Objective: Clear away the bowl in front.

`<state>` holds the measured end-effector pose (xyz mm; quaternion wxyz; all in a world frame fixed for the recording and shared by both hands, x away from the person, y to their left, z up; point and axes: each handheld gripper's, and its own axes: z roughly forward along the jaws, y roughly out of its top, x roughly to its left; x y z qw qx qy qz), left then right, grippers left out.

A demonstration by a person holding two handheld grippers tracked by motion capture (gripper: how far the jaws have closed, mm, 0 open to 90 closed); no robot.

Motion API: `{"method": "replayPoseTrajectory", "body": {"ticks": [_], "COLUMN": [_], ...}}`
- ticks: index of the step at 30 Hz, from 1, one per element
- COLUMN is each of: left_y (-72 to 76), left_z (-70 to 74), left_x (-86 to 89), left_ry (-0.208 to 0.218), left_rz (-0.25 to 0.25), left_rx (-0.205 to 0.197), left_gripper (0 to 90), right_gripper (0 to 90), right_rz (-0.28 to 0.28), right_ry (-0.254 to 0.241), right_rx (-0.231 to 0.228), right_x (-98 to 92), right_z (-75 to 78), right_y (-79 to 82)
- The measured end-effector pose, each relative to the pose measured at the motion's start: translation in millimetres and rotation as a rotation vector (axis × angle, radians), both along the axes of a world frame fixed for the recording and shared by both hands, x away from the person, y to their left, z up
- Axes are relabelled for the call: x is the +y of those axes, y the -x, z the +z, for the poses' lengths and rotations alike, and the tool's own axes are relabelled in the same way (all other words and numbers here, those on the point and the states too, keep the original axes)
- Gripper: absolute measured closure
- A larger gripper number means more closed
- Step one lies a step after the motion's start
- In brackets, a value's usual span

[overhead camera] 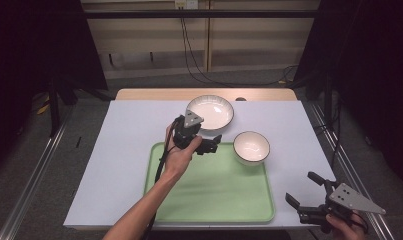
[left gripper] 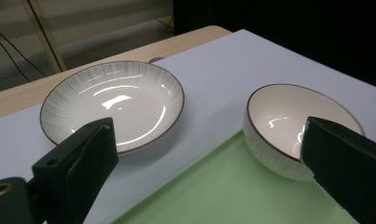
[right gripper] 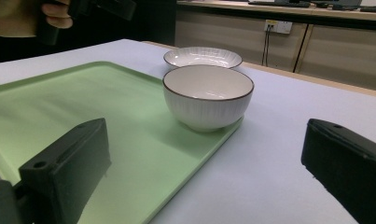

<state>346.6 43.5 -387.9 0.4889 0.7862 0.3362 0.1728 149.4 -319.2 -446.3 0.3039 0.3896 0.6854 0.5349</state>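
Left gripper [overhead camera: 209, 145] held over far edge of pale green plastic tray [overhead camera: 209, 195], jaws spread wide, empty — likely lining up on deep white ribbed ceramic bowl [overhead camera: 251, 147] perched on tray's far right corner. Shallow white brown-rimmed plate [overhead camera: 210, 112] just beyond on white table sheet [overhead camera: 124, 145]. Right gripper [overhead camera: 309, 197] parked near table's right corner, jaws wide, empty — probably waiting. Dark curtains, cables on floor.

Bowl [overhead camera: 251, 147] right of plate [overhead camera: 210, 112]
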Motion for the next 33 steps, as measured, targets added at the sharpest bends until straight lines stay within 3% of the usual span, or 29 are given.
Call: {"method": "replayPoseTrajectory", "body": {"ticks": [10, 15, 19, 20, 22, 24, 26, 30, 33], "left_y": [19.3, 31.5, 42.6, 45.1, 49.8, 54.1, 58.6, 66.0, 76.7], "left_z": [1.6, 3.6, 4.4, 2.6, 1.5, -0.2, -1.3, -3.6, -5.7], "left_x": [29.0, 44.6, 58.5, 61.6, 70.1, 77.4, 86.3, 96.3, 102.9], "left_ry": [0.006, 0.027, 0.008, 0.023, 0.007, 0.05, 0.045, 0.064, 0.002], "left_rz": [0.008, 0.052, 0.067, 0.07, 0.077, 0.089, 0.099, 0.105, 0.109], "left_rx": [-0.011, -0.026, -0.042, -0.044, -0.035, -0.015, -0.02, 0.009, -0.025], "left_gripper": [2.1, 2.2, 2.2, 2.2, 2.3, 2.2, 2.2, 2.3, 2.1], "right_gripper": [0.8, 0.8, 0.8, 0.8, 0.8, 0.8, 0.8, 0.8, 0.8], "right_rz": [-0.002, -0.01, -0.001, -0.006, -0.002, -0.001, 0.0, -0.003, -0.005], "right_ry": [0.0, 0.002, 0.002, 0.002, 0.002, 0.001, 0.002, 0.006, 0.0], "right_rx": [-0.01, -0.007, -0.01, -0.01, -0.01, -0.01, -0.009, -0.011, -0.005], "right_x": [1.1, -0.2, -0.8, -0.8, -0.8, -0.1, 0.1, 0.6, 1.0], "right_z": [0.1, 0.6, 1.1, 1.1, 0.9, 1.0, 0.9, 1.0, 0.5], "right_y": [-0.4, 0.2, 1.9, 2.0, 1.5, 1.4, 1.3, 1.1, 0.9]}}
